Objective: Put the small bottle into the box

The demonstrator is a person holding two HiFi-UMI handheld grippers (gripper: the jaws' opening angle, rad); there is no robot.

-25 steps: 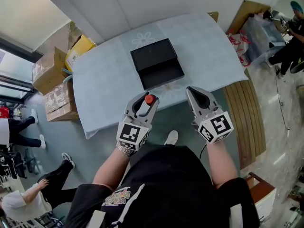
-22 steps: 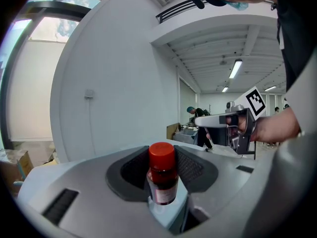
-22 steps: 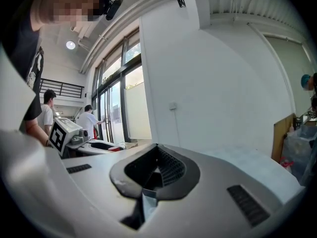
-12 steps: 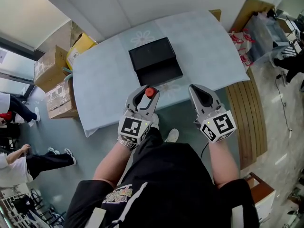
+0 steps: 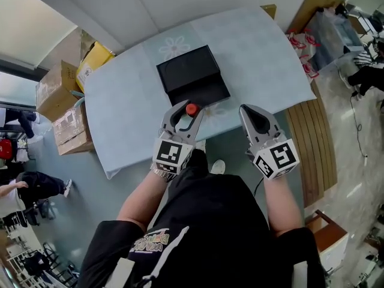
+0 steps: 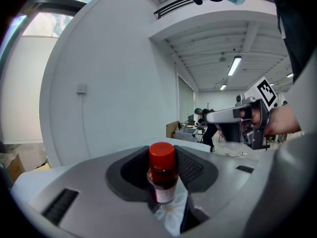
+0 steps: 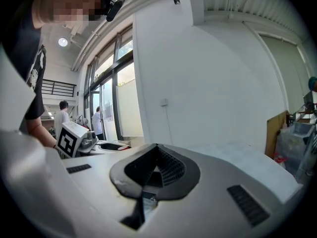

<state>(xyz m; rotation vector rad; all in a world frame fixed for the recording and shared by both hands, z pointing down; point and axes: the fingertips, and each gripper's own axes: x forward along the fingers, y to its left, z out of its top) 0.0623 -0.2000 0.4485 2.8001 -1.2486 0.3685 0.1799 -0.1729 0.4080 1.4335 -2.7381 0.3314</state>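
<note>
A small clear bottle with a red cap [image 5: 191,109] [image 6: 162,175] stands upright between the jaws of my left gripper [image 5: 186,114] [image 6: 164,185], which is shut on it. It hangs over the near edge of the pale blue table [image 5: 120,101], just short of the open black box [image 5: 192,77]. My right gripper [image 5: 248,110] [image 7: 147,181] hovers to the right at the same table edge, shut with nothing in it. The left gripper view shows the right gripper [image 6: 238,121] to the side, and the right gripper view shows the left gripper's marker cube [image 7: 73,138].
Cardboard boxes [image 5: 63,101] are stacked left of the table. A wooden slatted board [image 5: 309,149] and bags [image 5: 327,35] lie to its right. People stand on the floor at the far left [image 5: 24,185].
Both grippers have moved forward toward the table, and the bottle is now closer to the box. The people at the left have shifted about.
</note>
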